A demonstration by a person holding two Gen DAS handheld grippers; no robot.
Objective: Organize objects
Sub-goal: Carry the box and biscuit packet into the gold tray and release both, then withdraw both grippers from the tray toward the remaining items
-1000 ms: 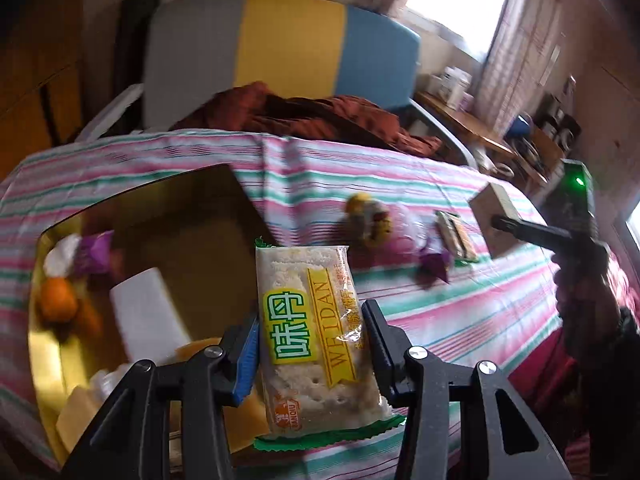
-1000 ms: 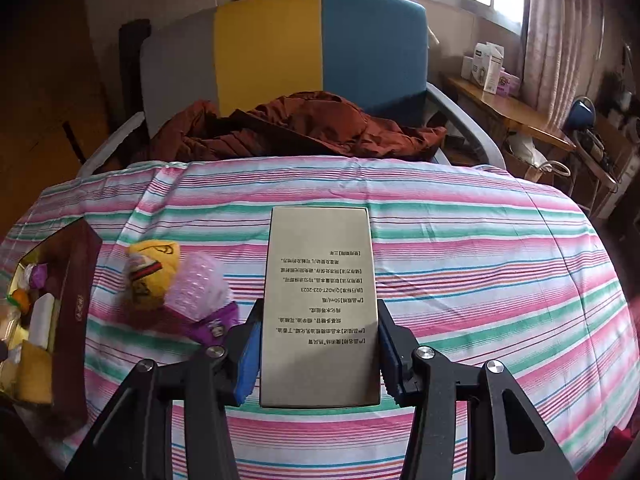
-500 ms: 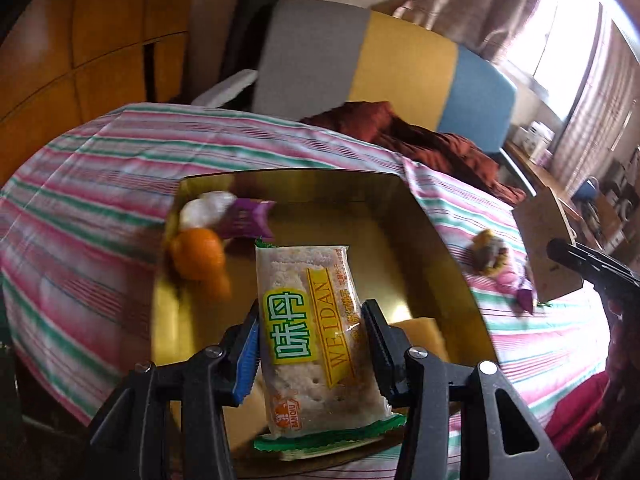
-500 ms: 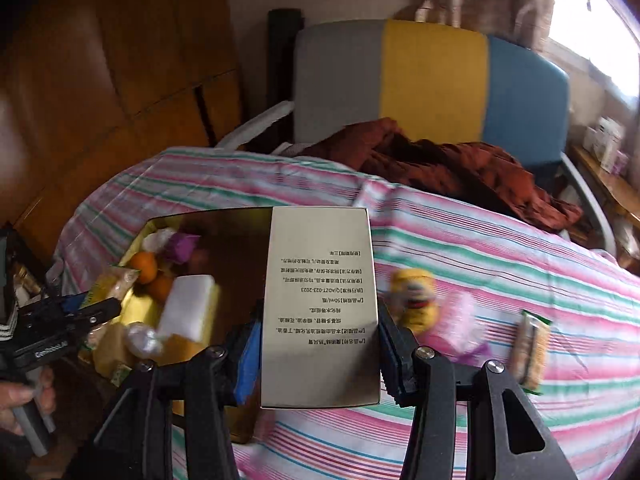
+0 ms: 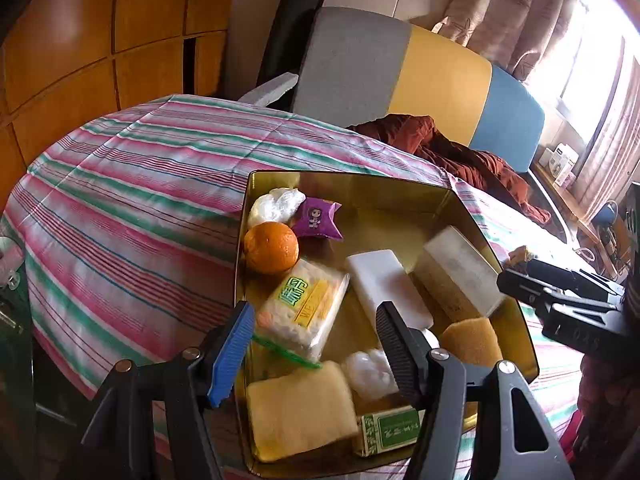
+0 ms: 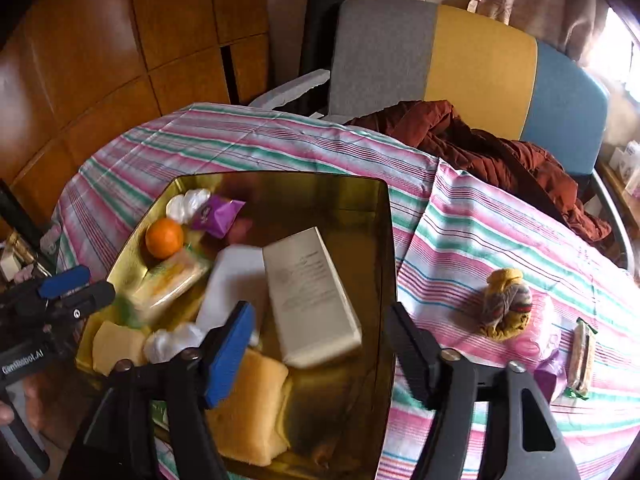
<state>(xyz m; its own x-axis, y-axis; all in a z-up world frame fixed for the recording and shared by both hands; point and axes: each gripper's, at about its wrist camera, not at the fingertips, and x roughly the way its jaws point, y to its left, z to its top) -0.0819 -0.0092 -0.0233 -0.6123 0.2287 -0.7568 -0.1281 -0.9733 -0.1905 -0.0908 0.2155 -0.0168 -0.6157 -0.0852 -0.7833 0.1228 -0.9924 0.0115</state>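
Both packs I was holding a moment ago have dropped into the gold tin (image 5: 460, 200), and my jaws are now wide open and empty.

The cracker pack (image 5: 302, 310) lies in the tin beside the orange (image 5: 271, 246); the cream box (image 6: 310, 296) lies tilted in the tin's middle. My left gripper (image 5: 316, 344) and right gripper (image 6: 320, 348) hover over the tin's near side. I think most is done: on the bench right of the tin, the yellow toy (image 6: 506, 310) and a snack bar (image 6: 582, 354) still wait.
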